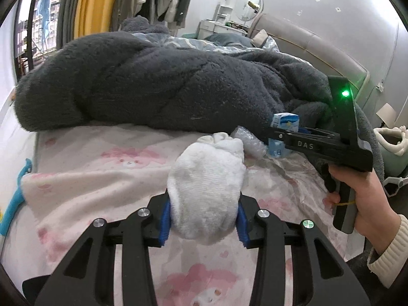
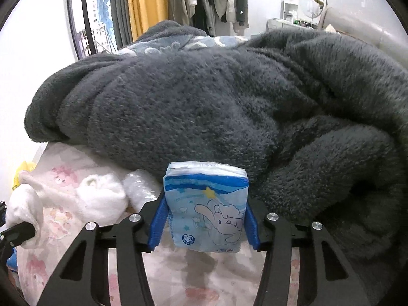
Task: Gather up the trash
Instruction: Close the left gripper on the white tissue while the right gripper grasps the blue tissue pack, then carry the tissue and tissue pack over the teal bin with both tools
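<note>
Gripping a white sock (image 1: 206, 191) between its blue pads, the left gripper (image 1: 204, 223) holds it above the pink printed bedsheet (image 1: 84, 168) — the jaws are clamped on the fabric. The right gripper (image 2: 204, 225) is closed on a blue tissue pack (image 2: 207, 206), just in front of the dark grey fleece blanket (image 2: 204, 102). A crumpled piece of bubble wrap (image 1: 248, 140) lies on the sheet between sock and pack — touching the blanket's edge.
</note>
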Available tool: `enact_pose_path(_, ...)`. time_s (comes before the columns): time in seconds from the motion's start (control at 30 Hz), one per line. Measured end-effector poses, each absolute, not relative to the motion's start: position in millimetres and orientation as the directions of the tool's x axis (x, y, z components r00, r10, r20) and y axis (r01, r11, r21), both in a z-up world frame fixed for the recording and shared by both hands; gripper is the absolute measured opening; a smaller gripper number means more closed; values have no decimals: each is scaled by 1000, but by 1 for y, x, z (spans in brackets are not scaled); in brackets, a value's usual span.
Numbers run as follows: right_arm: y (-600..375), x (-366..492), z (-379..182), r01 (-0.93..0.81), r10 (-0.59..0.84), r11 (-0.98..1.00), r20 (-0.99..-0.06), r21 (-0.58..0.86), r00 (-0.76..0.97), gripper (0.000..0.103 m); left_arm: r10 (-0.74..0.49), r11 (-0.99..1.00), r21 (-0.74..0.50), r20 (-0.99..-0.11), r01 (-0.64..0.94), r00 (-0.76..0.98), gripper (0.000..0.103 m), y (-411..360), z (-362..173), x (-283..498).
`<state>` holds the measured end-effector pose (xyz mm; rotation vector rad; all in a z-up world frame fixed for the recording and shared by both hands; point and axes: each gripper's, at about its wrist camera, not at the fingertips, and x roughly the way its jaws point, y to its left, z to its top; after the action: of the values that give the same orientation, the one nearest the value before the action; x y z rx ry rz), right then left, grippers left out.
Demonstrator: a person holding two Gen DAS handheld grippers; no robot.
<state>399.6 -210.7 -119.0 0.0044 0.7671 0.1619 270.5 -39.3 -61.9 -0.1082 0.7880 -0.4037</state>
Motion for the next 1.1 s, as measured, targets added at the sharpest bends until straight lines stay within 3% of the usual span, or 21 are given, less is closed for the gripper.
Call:
enact_pose_path(0.6,-133,323,-81,-352,367,924,-615,151,698,53,-212,974,-207,-680,93,702,45,30,-40,196)
enact_pose_path(1.1,-32,266,-72,-548,521,821,-606,162,601,53,-54,985,-153,-722,-82,690,45,104,-46,135)
